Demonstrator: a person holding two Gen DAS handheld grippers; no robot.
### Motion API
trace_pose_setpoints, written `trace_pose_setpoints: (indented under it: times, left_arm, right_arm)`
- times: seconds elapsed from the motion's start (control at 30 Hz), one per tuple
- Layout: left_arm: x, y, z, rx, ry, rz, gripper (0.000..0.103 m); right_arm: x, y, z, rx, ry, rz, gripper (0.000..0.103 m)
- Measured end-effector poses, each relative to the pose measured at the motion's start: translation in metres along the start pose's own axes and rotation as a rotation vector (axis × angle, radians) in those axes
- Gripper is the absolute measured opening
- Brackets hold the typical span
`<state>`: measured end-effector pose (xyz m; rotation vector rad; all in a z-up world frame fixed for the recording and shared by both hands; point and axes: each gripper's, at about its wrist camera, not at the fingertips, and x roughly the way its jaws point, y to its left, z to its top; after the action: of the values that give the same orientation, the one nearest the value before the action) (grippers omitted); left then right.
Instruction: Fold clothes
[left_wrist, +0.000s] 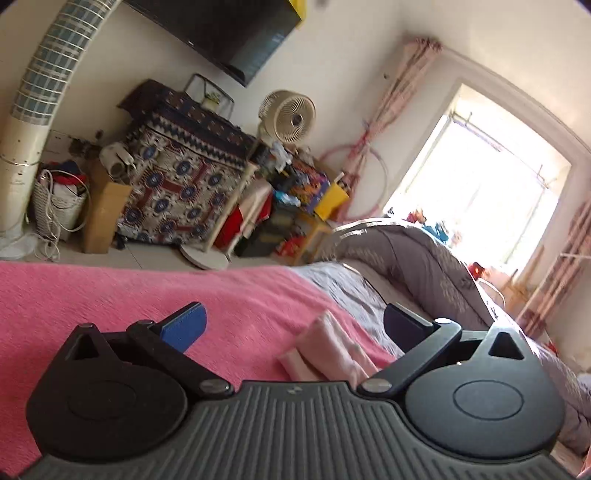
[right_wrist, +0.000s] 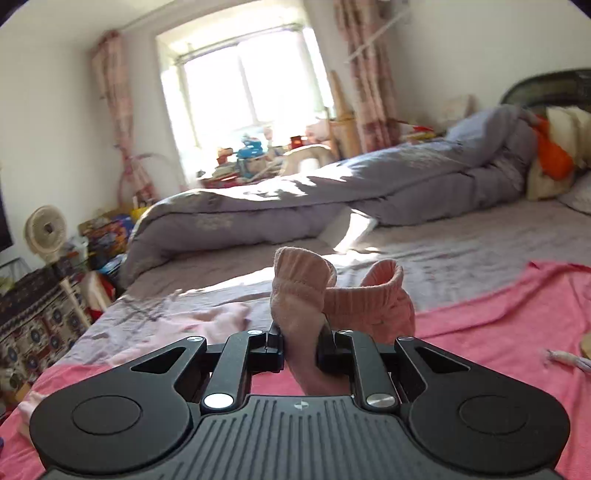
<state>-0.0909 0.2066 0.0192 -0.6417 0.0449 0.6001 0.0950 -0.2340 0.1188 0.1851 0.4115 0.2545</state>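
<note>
My right gripper (right_wrist: 301, 338) is shut on a pale pink knitted garment (right_wrist: 301, 291), whose ribbed cuff stands up between the fingers. A second ribbed part of the pink garment (right_wrist: 373, 299) lies just right of it on the pink blanket (right_wrist: 498, 332). In the left wrist view my left gripper (left_wrist: 295, 325) is open, its blue-padded finger (left_wrist: 184, 326) on the left and a dark finger (left_wrist: 404, 326) on the right. A folded light pink cloth (left_wrist: 325, 350) rests on the pink blanket (left_wrist: 129, 291) between and just beyond them. Nothing is in the left gripper.
A grey rolled duvet (right_wrist: 295, 199) lies across the bed behind the garment, with pillows (right_wrist: 554, 147) at the head. Another pale pink cloth (right_wrist: 207, 314) lies left on the grey sheet. Beyond the bed edge stand a fan (left_wrist: 288, 116), a patterned covered cabinet (left_wrist: 177, 184) and clutter.
</note>
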Motion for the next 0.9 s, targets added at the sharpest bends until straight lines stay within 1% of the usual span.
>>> trace_pose_setpoints:
  times: [0.1,0.17,0.2,0.27,0.3,0.33,0.37,0.43,0.47,0.5,0.53,0.57,0.63,0.67,0.7,0.73,0.8,0.9]
  left_arm:
    - [-0.008,0.014,0.007,-0.049,-0.049,0.142,0.102]
    - [-0.012,0.029,0.013,-0.119,-0.067,0.161,0.102]
    - [-0.015,0.038,0.014,-0.158,-0.085,0.153,0.102]
    - [-0.021,0.052,0.016,-0.208,-0.122,0.146,0.102]
    - [-0.022,0.055,0.016,-0.217,-0.130,0.145,0.103]
    - [-0.022,0.056,0.015,-0.214,-0.131,0.148,0.103]
    - [-0.020,0.054,0.015,-0.197,-0.123,0.160,0.103]
    - [-0.016,0.050,0.014,-0.165,-0.104,0.185,0.103]
    - [-0.015,0.049,0.014,-0.160,-0.100,0.189,0.103]
    - [-0.014,0.048,0.014,-0.156,-0.097,0.193,0.102]
    - [-0.014,0.046,0.014,-0.156,-0.098,0.193,0.102]
    - [-0.014,0.046,0.014,-0.157,-0.099,0.191,0.103]
    - [-0.013,0.045,0.013,-0.153,-0.097,0.193,0.103]
    - [-0.013,0.043,0.013,-0.147,-0.093,0.193,0.103]
    - [-0.012,0.042,0.012,-0.142,-0.089,0.194,0.103]
    - [-0.011,0.041,0.012,-0.136,-0.085,0.195,0.103]
    - [-0.010,0.039,0.012,-0.129,-0.081,0.198,0.102]
    - [-0.009,0.037,0.011,-0.119,-0.077,0.202,0.102]
  right_arm:
    - [0.033,0.117,0.003,-0.138,0.045,0.185,0.017]
    - [0.057,0.195,-0.002,-0.227,0.079,0.300,0.017]
    - [0.072,0.230,-0.014,-0.267,0.102,0.340,0.017]
    - [0.098,0.285,-0.049,-0.332,0.162,0.407,0.017]
    - [0.111,0.310,-0.067,-0.362,0.193,0.440,0.018]
    - [0.113,0.320,-0.076,-0.376,0.208,0.462,0.019]
    - [0.105,0.316,-0.078,-0.374,0.208,0.476,0.024]
    - [0.090,0.307,-0.080,-0.372,0.208,0.502,0.029]
    - [0.083,0.303,-0.081,-0.371,0.209,0.515,0.042]
    - [0.075,0.298,-0.082,-0.370,0.209,0.529,0.071]
    - [0.067,0.294,-0.084,-0.368,0.209,0.542,0.084]
    - [0.060,0.290,-0.085,-0.367,0.209,0.555,0.089]
    - [0.045,0.281,-0.087,-0.365,0.209,0.582,0.090]
    - [0.037,0.277,-0.088,-0.363,0.209,0.595,0.092]
    - [0.029,0.273,-0.090,-0.362,0.209,0.608,0.098]
    - [0.024,0.256,-0.090,-0.330,0.212,0.582,0.100]
    - [0.016,0.200,-0.091,-0.215,0.223,0.463,0.103]
    - [0.005,0.116,-0.092,-0.042,0.236,0.282,0.103]
